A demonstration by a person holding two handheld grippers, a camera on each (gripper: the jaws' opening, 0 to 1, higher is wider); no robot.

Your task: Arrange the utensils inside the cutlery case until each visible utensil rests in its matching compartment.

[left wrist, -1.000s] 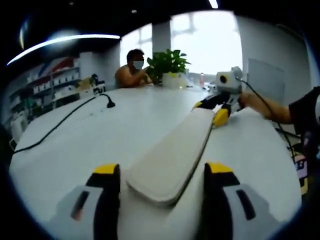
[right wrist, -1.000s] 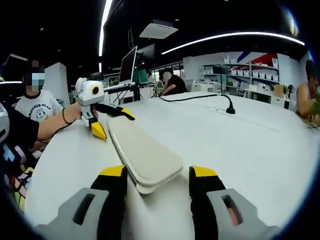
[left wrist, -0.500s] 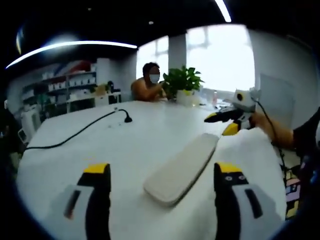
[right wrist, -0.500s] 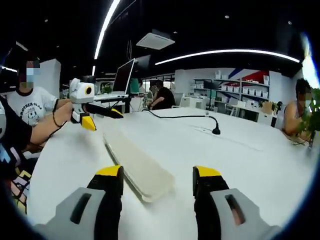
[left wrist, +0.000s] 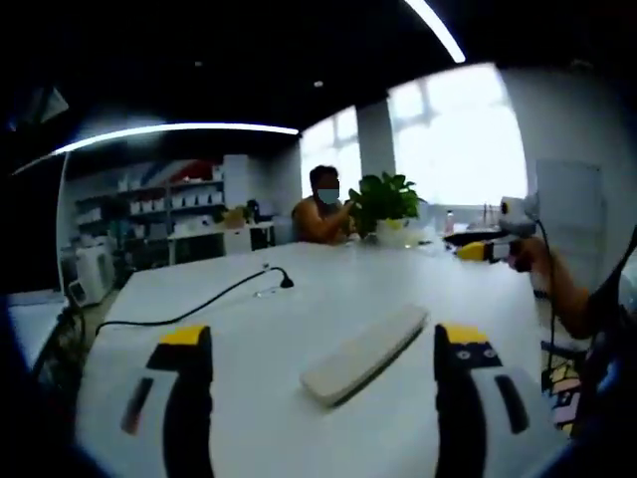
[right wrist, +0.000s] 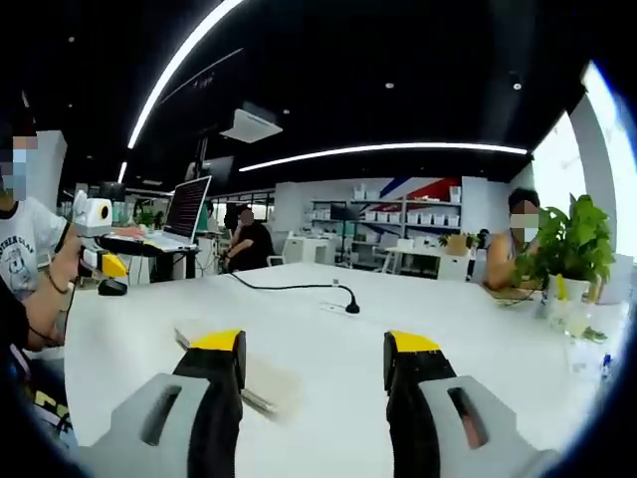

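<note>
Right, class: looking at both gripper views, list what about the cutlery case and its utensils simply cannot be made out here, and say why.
- Utensils: the cutlery case lies shut in the left gripper view, so its lid hides any contents and compartments.
- Case in the right gripper view: blurred, and partly hidden behind the right hand-held gripper.
- Left hand-held gripper seen far off in the right gripper view: too small to judge how its jaws stand.

No readable text, label, brand, number or sign anywhere.

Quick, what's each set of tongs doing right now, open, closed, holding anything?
Left tongs: open, holding nothing.
Right tongs: open, holding nothing.
</note>
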